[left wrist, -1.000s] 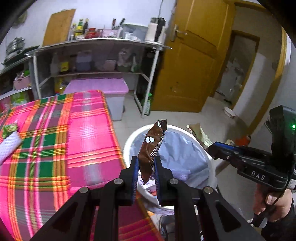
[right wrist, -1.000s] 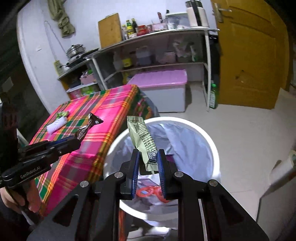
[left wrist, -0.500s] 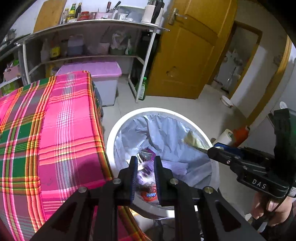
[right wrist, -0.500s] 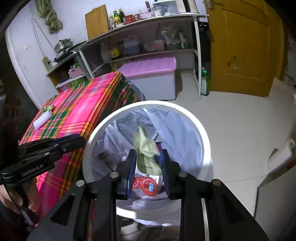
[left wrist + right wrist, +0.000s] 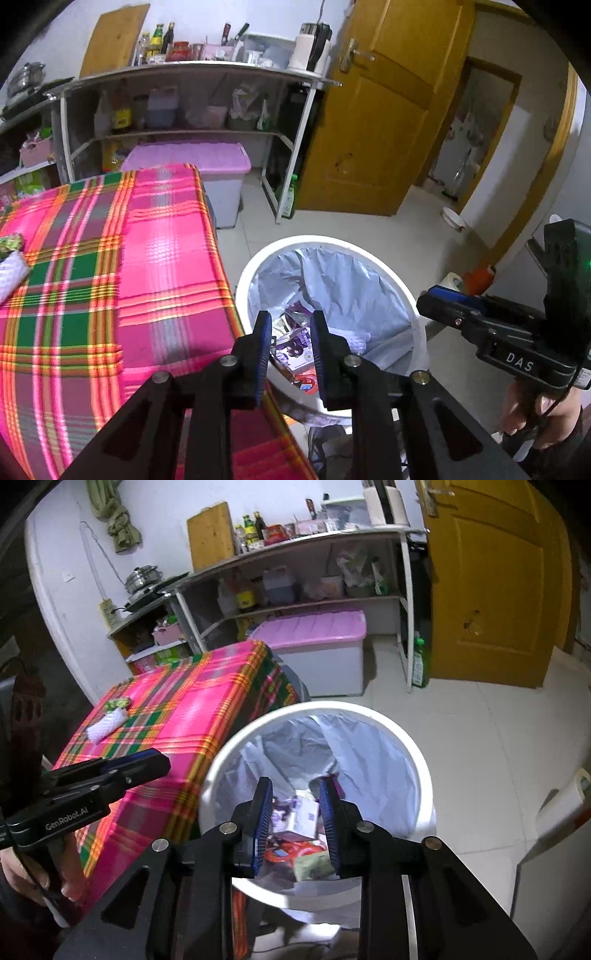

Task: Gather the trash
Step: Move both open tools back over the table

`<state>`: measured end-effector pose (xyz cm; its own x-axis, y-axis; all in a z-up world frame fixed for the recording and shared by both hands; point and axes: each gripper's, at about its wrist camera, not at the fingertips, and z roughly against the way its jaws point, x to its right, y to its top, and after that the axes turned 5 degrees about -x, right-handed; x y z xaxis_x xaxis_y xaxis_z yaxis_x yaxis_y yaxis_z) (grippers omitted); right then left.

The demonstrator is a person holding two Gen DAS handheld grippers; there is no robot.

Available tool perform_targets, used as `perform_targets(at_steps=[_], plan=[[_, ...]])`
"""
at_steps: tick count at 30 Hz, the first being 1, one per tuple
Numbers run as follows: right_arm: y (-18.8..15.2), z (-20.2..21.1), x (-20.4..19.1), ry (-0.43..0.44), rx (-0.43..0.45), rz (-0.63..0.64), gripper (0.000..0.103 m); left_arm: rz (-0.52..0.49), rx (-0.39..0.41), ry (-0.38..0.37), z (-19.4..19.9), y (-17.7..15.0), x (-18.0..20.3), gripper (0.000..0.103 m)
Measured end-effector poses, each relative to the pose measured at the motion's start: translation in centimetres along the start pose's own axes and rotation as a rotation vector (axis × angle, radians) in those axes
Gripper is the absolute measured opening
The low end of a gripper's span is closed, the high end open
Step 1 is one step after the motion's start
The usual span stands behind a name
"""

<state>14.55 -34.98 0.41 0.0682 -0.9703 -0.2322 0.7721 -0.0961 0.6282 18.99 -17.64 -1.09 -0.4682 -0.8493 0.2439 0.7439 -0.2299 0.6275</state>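
At the left edge of the left wrist frame, a white packet (image 5: 11, 275) and a green wrapper (image 5: 10, 243) lie on the plaid worktop (image 5: 155, 266), seemingly trash left to collect. Lower centre, the left tongs (image 5: 290, 347) and right tongs (image 5: 297, 821) hang spread and empty over the lined bin (image 5: 369, 716), which holds mixed wrappers (image 5: 295, 834).

The left tool (image 5: 290, 345) and right tool (image 5: 295, 819) hide part of the trash in the bin (image 5: 417, 764); the shelf's bottle labels (image 5: 255, 526) are too small to read.
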Motion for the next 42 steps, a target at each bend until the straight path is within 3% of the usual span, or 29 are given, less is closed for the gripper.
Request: perform_targets(at_steps=[15,19,29,36,42], plan=[[0.8,1.9,-6.8,0.095,0.053,0.131,0.028,0.047,0.104,0.1,8.0,-2.6,-3.4,0.021],[1.2,1.8,-8.7,0.121,0.06,0.17,0.04,0.069,0.123,0.127,9.5,-3.0,-4.8,0.021],[2.4,1.1,-12.7,0.178,0.061,0.26,0.041,0.133,0.169,0.203,12.9,-4.4,-9.0,0.021],[3.1,0.2,-15.2,0.209,0.06,0.315,0.041,0.187,0.194,0.249,14.8,-5.3,-12.2,0.03],[3.7,-1.3,-16.8,0.223,0.048,0.342,0.041,0.219,0.205,0.293,15.6,-5.5,-14.8,0.031]])
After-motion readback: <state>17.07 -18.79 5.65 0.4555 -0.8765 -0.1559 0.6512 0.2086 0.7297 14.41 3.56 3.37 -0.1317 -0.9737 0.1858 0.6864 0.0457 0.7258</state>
